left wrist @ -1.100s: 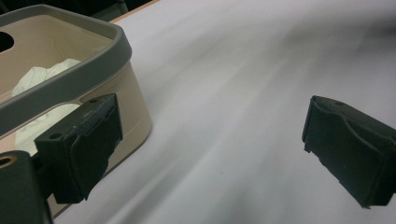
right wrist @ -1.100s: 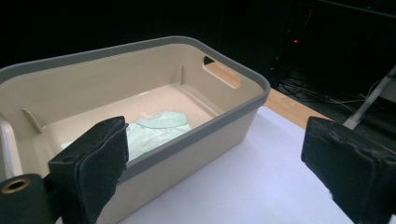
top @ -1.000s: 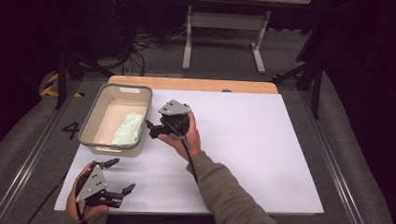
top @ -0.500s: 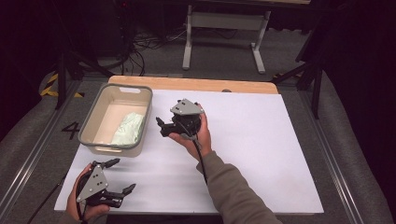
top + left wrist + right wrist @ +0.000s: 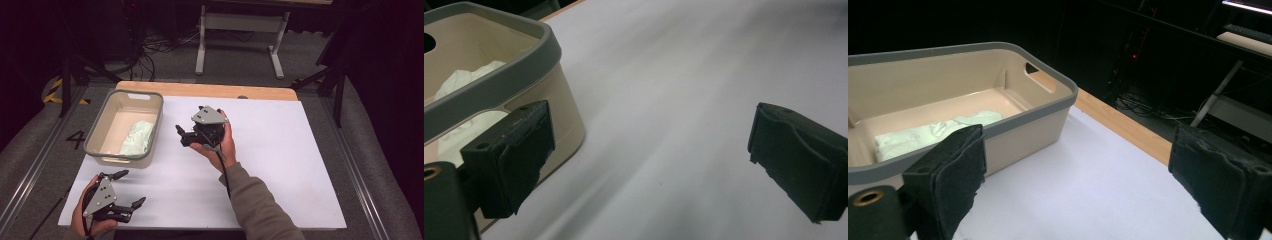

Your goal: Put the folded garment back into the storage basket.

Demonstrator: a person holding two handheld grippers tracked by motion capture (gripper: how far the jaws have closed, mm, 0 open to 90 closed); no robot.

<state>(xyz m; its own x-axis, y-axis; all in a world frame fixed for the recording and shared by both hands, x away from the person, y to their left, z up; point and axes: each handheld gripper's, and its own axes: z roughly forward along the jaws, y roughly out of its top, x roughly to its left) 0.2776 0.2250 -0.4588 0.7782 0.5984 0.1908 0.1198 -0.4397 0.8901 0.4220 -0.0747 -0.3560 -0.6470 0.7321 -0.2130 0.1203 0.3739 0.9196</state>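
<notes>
A beige bin [image 5: 120, 161] with a grey rim stands at the back left of the table, and a pale green cloth [image 5: 136, 139] lies folded inside it. My right gripper [image 5: 180, 135] is held above the table's middle, right of the bin, with its jaws wide apart and empty and pointing toward the bin. In the right gripper view the bin [image 5: 1048, 107] and cloth [image 5: 928, 132] lie ahead of the open gripper [image 5: 1083, 170]. My left gripper [image 5: 132, 187] rests open near the front left edge. Ahead of this gripper [image 5: 651, 150], the bin [image 5: 499, 80] sits close on the left.
A white sheet [image 5: 280, 165] covers the table, leaving a wooden strip [image 5: 200, 90] along the back. Beyond the table stand a metal frame [image 5: 240, 30] and floor cables. A "4" mark [image 5: 75, 139] is on the floor at left.
My right gripper has drawn back to the right, away from the bin, still open. The left gripper has stayed in place.
</notes>
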